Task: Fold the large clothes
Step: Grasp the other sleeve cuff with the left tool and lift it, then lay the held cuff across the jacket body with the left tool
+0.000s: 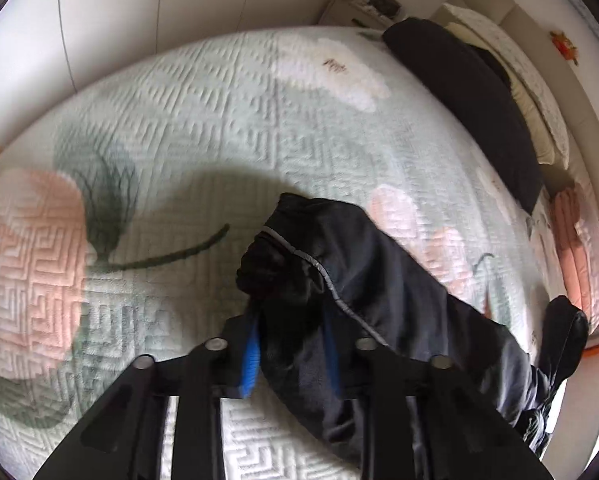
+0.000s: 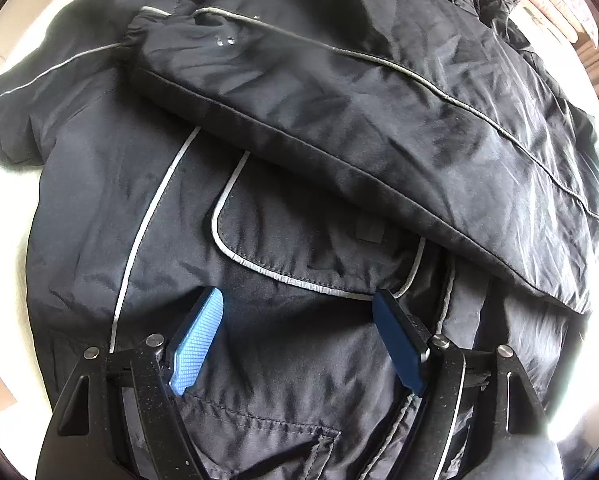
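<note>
The black jacket point(image 2: 299, 208) lay spread on the bed, trimmed with grey reflective piping point(image 2: 147, 220). One sleeve point(image 2: 359, 120) was already folded across the body, running from about ten o'clock to four o'clock in the right wrist view. The other sleeve point(image 1: 359, 280) was not yet laid over, so the fold seemed barely begun: second sleeve, then the body, were judged still to do.

The left hand-held gripper point(image 1: 291, 356) pinched that sleeve near its cuff point(image 1: 275, 256), blue pads pressed into the dark cloth. The right hand-held gripper point(image 2: 299, 336) stood spread over the jacket front, nothing between its pads.

Only the left view showed the quilted floral bedspread point(image 1: 179, 128), a second dark garment point(image 1: 471, 108) at two o'clock and the pillows point(image 1: 539, 100) beyond. Only the right view showed the folded sleeve and the piped front panel point(image 2: 319, 248).
</note>
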A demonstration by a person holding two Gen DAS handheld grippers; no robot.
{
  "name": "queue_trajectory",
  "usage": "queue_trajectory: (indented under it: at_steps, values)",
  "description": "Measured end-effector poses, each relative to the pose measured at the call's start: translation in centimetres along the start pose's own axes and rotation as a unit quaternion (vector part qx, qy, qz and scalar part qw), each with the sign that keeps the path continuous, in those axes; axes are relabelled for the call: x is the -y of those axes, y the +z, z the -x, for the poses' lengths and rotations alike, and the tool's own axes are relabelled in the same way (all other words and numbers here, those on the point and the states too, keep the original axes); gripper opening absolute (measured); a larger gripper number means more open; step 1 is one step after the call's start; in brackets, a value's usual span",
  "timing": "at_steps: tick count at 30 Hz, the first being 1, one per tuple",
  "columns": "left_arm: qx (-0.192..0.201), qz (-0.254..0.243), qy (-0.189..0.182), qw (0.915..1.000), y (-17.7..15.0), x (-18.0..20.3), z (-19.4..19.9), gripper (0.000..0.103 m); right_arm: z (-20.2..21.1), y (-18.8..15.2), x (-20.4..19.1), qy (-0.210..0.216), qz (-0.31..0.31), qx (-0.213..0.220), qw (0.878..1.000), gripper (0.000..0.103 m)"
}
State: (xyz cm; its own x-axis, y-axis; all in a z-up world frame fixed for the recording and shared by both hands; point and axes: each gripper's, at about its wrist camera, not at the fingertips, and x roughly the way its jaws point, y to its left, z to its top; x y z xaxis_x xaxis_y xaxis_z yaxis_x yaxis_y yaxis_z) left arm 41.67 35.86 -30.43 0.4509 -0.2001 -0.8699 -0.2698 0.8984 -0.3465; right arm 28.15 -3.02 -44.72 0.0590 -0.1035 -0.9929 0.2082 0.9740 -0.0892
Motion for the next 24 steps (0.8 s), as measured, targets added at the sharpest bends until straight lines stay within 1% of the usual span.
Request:
queue_trajectory:
  at_steps: [2, 5, 8, 11, 15, 17, 21, 24]
  values:
    - [0.012, -0.005, -0.006, 0.9999, -0.2, 0.8, 1.3, 0.019, 0.1, -0.1, 0.0, 0.002, 0.006, 0.004, 1.0, 0.082]
    - [0.034, -0.021, -0.028, 0.9988, -0.9, 3.0, 4.0, 0.017, 0.2, -0.3, 0.1, 0.005, 0.015, 0.014, 1.0, 0.083]
    - [0.051, -0.059, -0.044, 0.996, -2.2, 6.4, 6.8, 0.016, 0.5, -0.5, 0.1, 0.008, 0.026, 0.019, 0.999, 0.082]
    - [0.06, -0.099, -0.062, 0.9913, -4.0, 10.2, 9.0, 0.016, 1.4, -0.7, 0.8, 0.03, 0.023, 0.022, 0.999, 0.081]
    - [0.068, -0.17, -0.078, 0.98, -7.6, 16.7, 11.2, 0.016, 3.1, -1.3, 2.4, 0.045, 0.024, 0.035, 0.998, 0.08]
    - [0.07, -0.205, -0.086, 0.9725, -9.8, 20.2, 11.9, 0.016, 3.7, -1.7, 3.5, 0.045, 0.025, 0.039, 0.998, 0.08]
    - [0.063, -0.247, -0.108, 0.9608, -13.7, 25.5, 12.6, 0.015, 4.8, -2.7, 6.7, 0.048, 0.012, 0.043, 0.998, 0.081]
    - [0.053, -0.279, -0.126, 0.9506, -17.1, 29.4, 12.5, 0.015, 5.4, -3.4, 9.3, 0.052, -0.001, 0.045, 0.998, 0.08]
